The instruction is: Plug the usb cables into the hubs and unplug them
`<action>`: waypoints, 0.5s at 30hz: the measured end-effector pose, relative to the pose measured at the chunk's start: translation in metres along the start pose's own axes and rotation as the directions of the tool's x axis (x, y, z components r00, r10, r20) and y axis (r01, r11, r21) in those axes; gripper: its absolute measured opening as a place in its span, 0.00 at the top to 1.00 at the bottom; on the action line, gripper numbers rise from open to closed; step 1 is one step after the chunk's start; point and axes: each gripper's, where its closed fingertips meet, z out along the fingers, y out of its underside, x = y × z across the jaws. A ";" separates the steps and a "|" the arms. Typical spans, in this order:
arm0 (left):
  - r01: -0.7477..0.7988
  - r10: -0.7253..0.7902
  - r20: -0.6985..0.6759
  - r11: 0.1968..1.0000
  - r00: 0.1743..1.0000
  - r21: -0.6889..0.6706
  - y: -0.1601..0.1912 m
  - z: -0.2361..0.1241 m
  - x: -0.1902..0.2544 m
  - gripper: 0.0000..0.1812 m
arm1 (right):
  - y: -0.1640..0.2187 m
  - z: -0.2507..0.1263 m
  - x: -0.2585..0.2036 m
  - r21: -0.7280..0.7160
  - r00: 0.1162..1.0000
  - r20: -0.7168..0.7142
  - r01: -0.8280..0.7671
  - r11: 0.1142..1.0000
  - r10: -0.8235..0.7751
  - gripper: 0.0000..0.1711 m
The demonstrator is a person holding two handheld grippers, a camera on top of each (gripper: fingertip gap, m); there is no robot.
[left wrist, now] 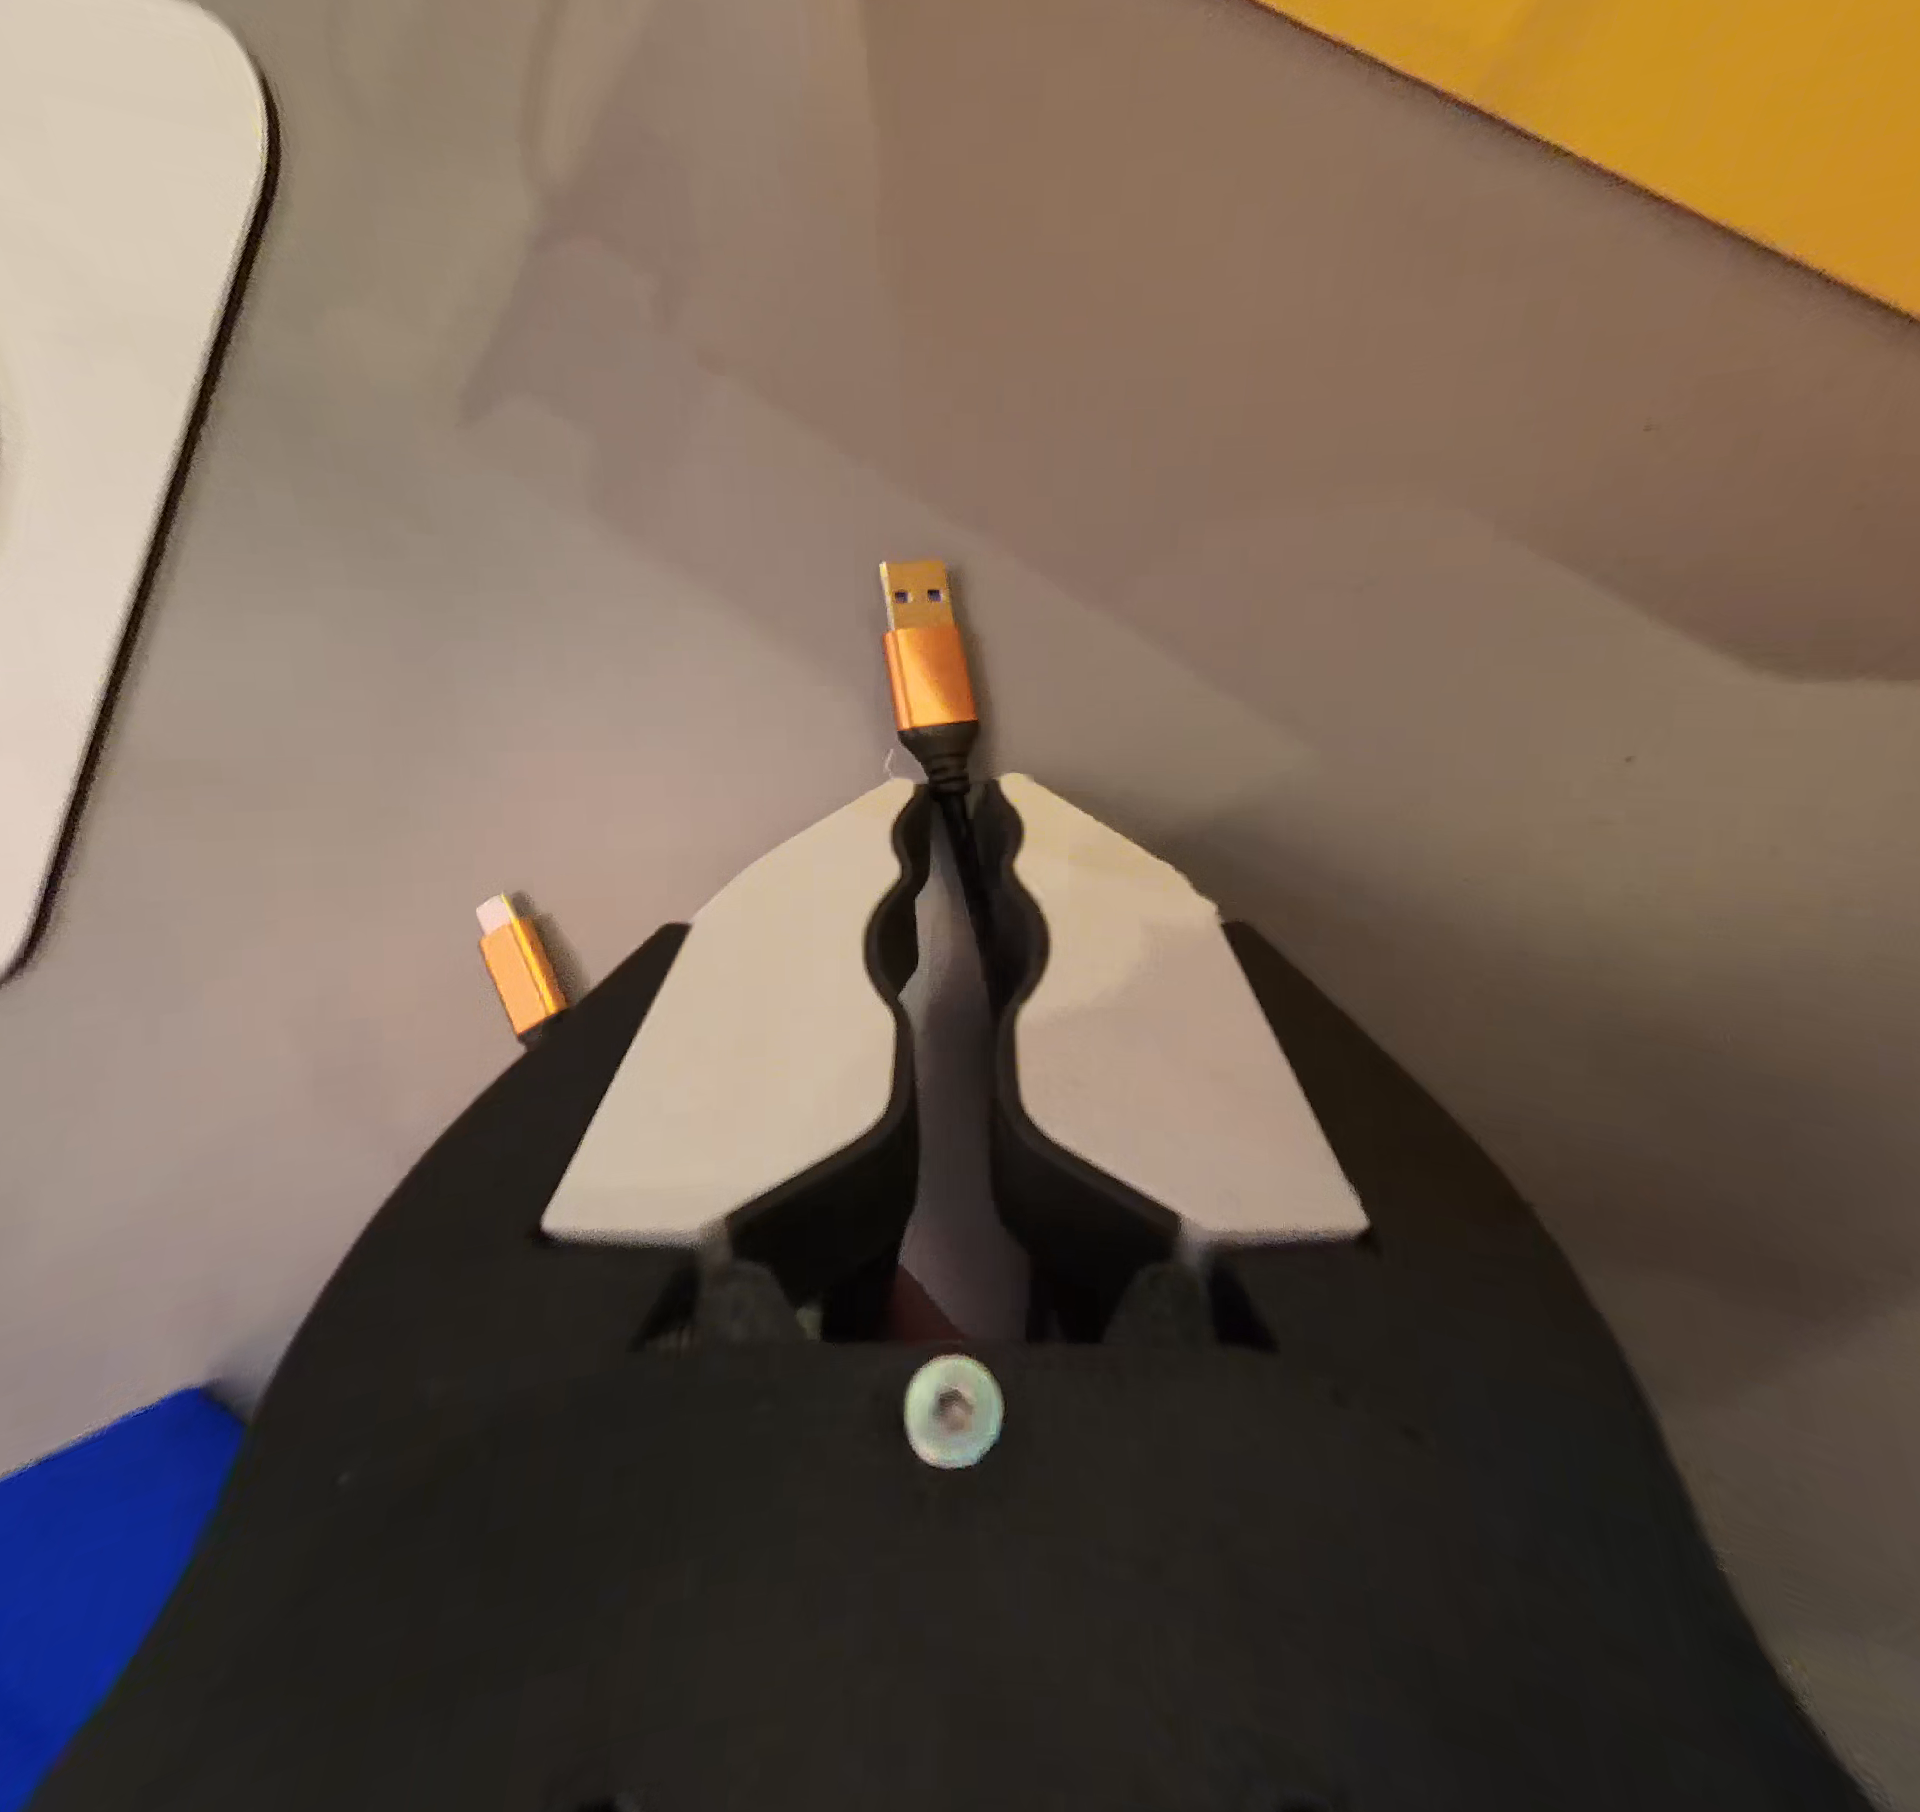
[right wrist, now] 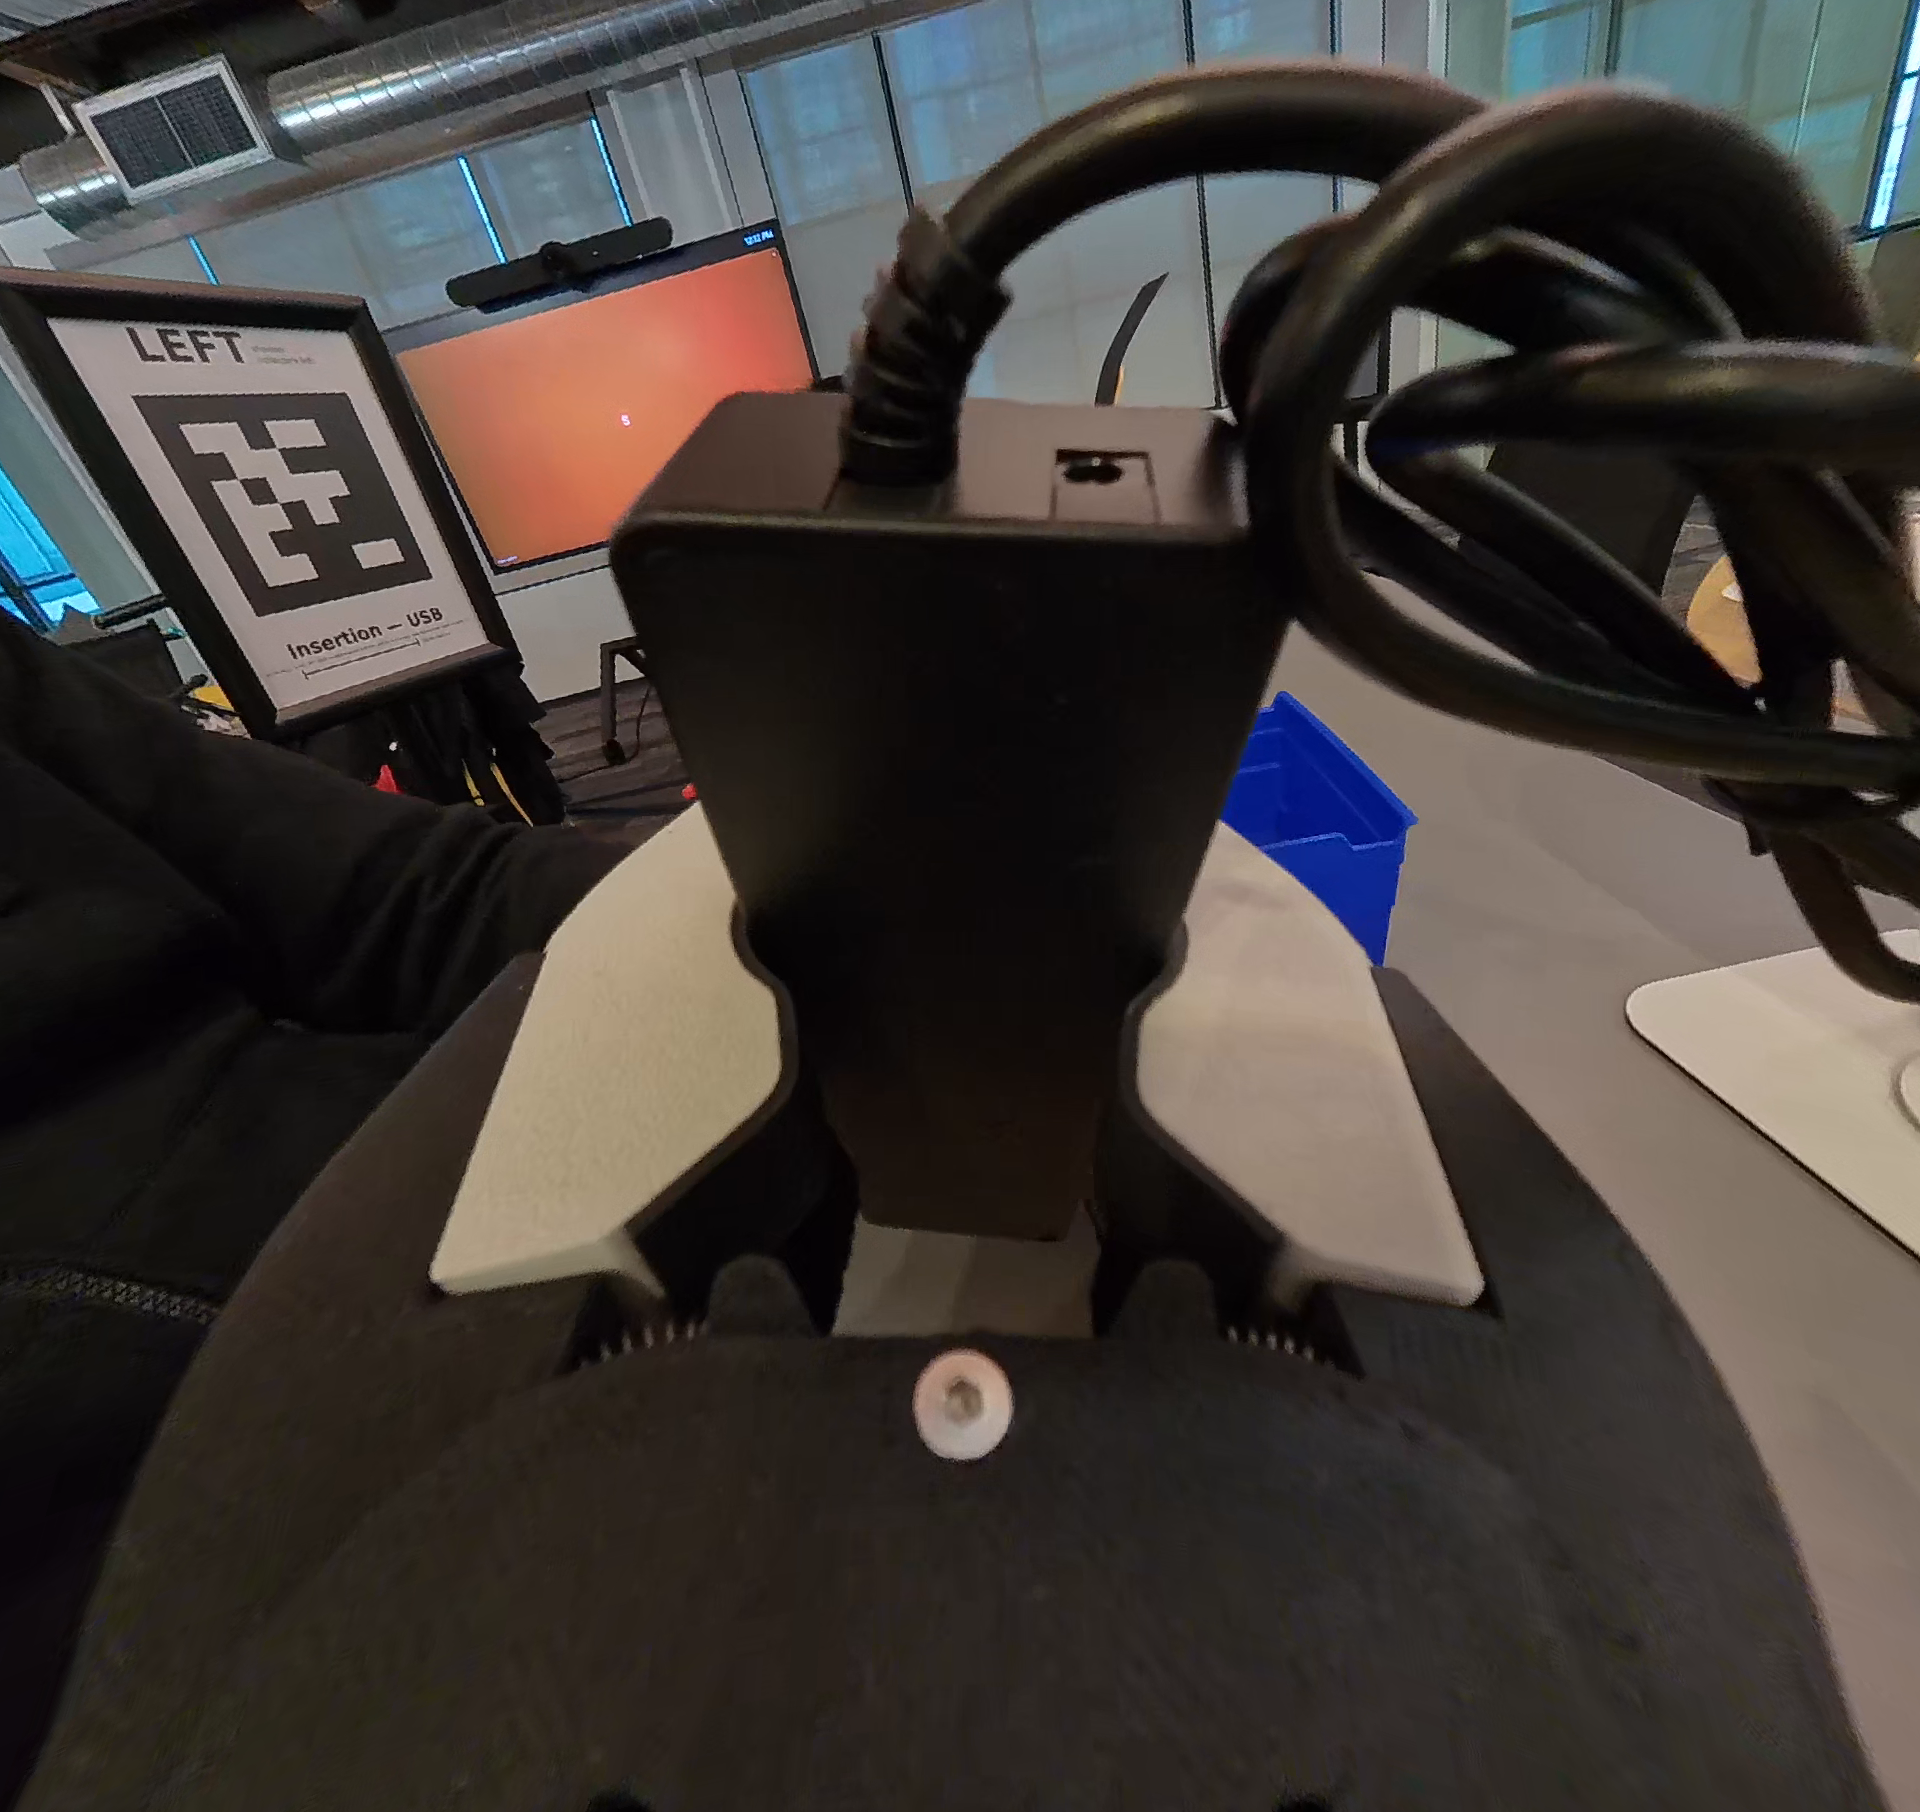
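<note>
In the left wrist view my left gripper [left wrist: 954, 788] is shut on the black cord of a USB cable. Its orange-sleeved USB-A plug [left wrist: 923, 656] sticks out past the fingertips over the grey table. The cable's other end, a smaller orange plug [left wrist: 516, 967], shows at the gripper's left side. In the right wrist view my right gripper [right wrist: 961, 941] is shut on a black USB hub [right wrist: 940, 702], held up in the air with its end face pointing away. The hub's thick black cord [right wrist: 1558, 474] loops in a bundle to the right.
A white mat [left wrist: 94, 391] lies at the table's left and shows in the right wrist view [right wrist: 1787, 1066]. A yellow surface [left wrist: 1558, 48] is at the far right. A blue bin [right wrist: 1320, 817] stands on the table. A black sleeve [right wrist: 208, 879], a framed marker sign [right wrist: 260, 505] and an orange screen [right wrist: 603, 412] lie beyond. One gripper's finger ends stand about 25 cm off the other's.
</note>
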 end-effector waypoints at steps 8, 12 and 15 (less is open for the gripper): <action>-0.166 0.161 0.092 0.985 0.983 0.045 -0.005 0.002 0.002 0.96 | 0.005 0.004 0.000 -0.020 1.000 -0.002 0.002 1.000 -0.002 0.62; -0.221 0.215 0.160 0.975 0.963 0.019 -0.001 -0.007 -0.005 0.97 | 0.002 0.002 -0.004 0.000 1.000 0.022 0.006 1.000 -0.006 0.62; -0.161 0.151 0.150 0.986 0.977 0.054 -0.002 -0.025 -0.013 0.97 | -0.001 -0.001 -0.011 0.000 0.997 0.043 0.057 0.998 -0.057 0.62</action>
